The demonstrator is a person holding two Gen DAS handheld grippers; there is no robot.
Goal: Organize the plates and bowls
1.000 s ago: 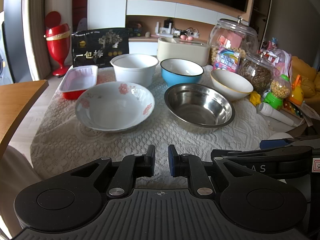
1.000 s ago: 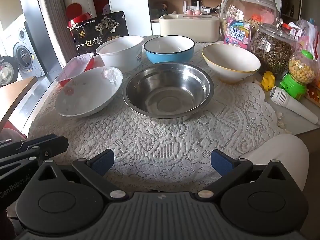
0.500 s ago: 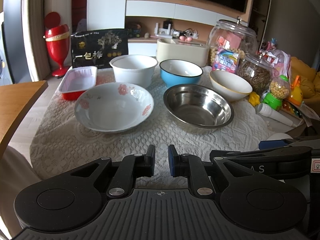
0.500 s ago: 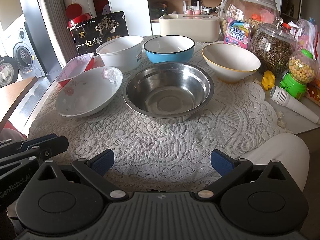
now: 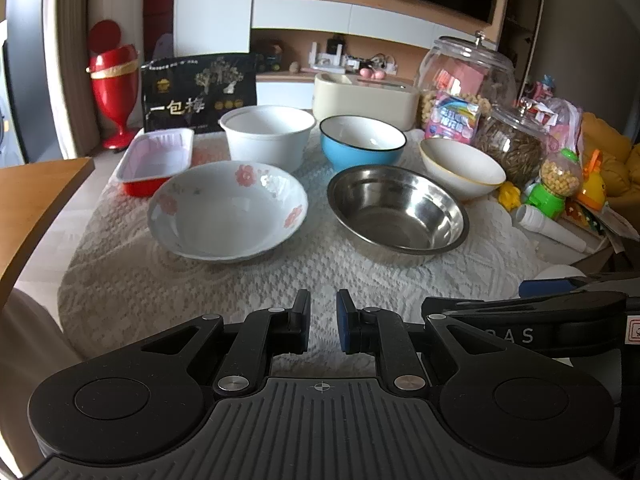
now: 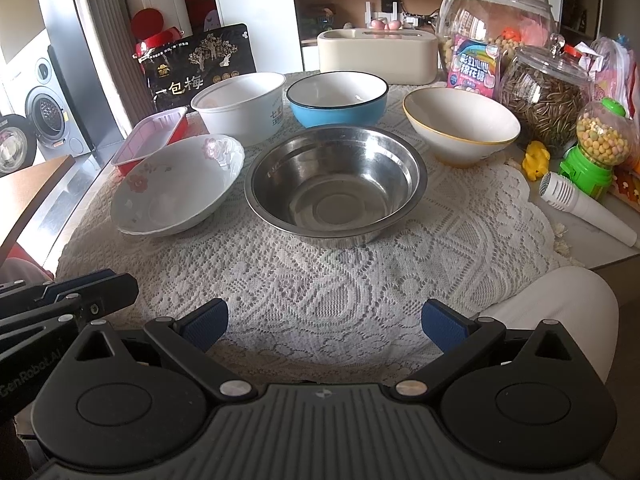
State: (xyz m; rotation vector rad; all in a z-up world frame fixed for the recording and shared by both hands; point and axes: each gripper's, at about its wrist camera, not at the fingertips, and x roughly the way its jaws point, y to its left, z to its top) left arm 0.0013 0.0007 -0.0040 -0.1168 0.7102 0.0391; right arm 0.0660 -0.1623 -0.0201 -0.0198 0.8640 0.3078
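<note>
Several bowls stand on a lace cloth (image 6: 344,276). A white flowered bowl (image 5: 226,208) (image 6: 176,186) is front left, a steel bowl (image 5: 396,210) (image 6: 336,184) front centre. Behind them stand a white tub bowl (image 5: 268,134) (image 6: 240,106), a blue bowl (image 5: 362,142) (image 6: 338,98) and a white bowl with a yellow rim (image 5: 460,166) (image 6: 460,126). A red tray (image 5: 154,160) (image 6: 150,140) lies at the left. My left gripper (image 5: 323,320) hovers at the near edge, nearly shut and empty. My right gripper (image 6: 324,324) is wide open and empty, in front of the steel bowl.
Glass jars (image 6: 548,84), a snack pack (image 6: 474,66), a green candy dispenser (image 6: 598,148) and a white toy microphone (image 6: 580,204) crowd the right side. A cream box (image 6: 376,54) and a black bag (image 6: 200,68) stand at the back. A wooden table (image 5: 32,200) is to the left.
Both grippers have barely moved; the left view has drifted slightly. Nothing was taken hold of or let go.
</note>
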